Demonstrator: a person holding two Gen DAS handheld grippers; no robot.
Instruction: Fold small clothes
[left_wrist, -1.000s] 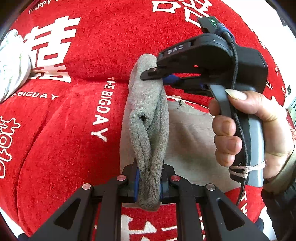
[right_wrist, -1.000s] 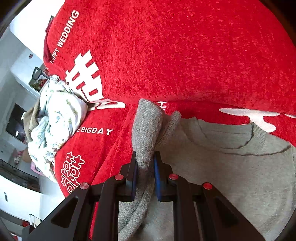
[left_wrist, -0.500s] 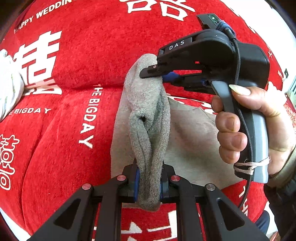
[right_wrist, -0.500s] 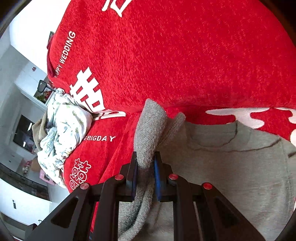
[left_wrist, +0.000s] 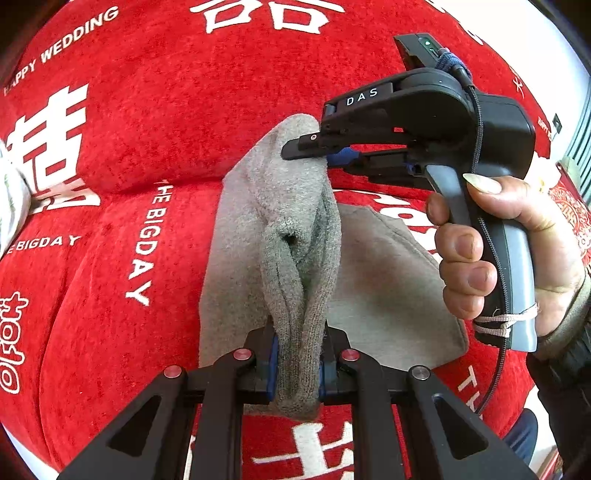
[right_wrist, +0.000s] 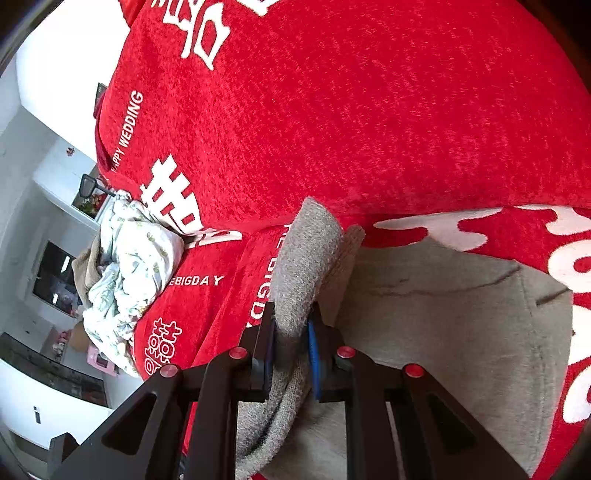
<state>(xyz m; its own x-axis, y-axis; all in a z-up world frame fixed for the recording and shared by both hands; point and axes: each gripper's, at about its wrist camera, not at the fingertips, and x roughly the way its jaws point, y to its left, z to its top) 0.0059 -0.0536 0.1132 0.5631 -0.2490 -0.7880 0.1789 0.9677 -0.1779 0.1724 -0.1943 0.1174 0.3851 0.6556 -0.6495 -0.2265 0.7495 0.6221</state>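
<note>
A small grey knit sweater (left_wrist: 384, 280) lies on a red sofa cover (left_wrist: 177, 122) with white lettering. My left gripper (left_wrist: 297, 363) is shut on a bunched grey edge of the sweater (left_wrist: 295, 266) and holds it up off the seat. My right gripper (right_wrist: 291, 343) is shut on the far end of the same raised fold (right_wrist: 306, 251); it also shows in the left wrist view (left_wrist: 321, 153), held by a hand. The sweater's body and neckline (right_wrist: 458, 317) lie flat to the right.
A crumpled white patterned garment (right_wrist: 129, 266) lies on the sofa to the left, its edge showing in the left wrist view (left_wrist: 11, 199). The sofa backrest (right_wrist: 369, 110) rises just behind the sweater. A room with furniture lies beyond the sofa's left end.
Both grippers have carried the raised grey fold further over the sweater's body. The white garment has slid toward the left edge of the left wrist view. Both grips are unchanged.
</note>
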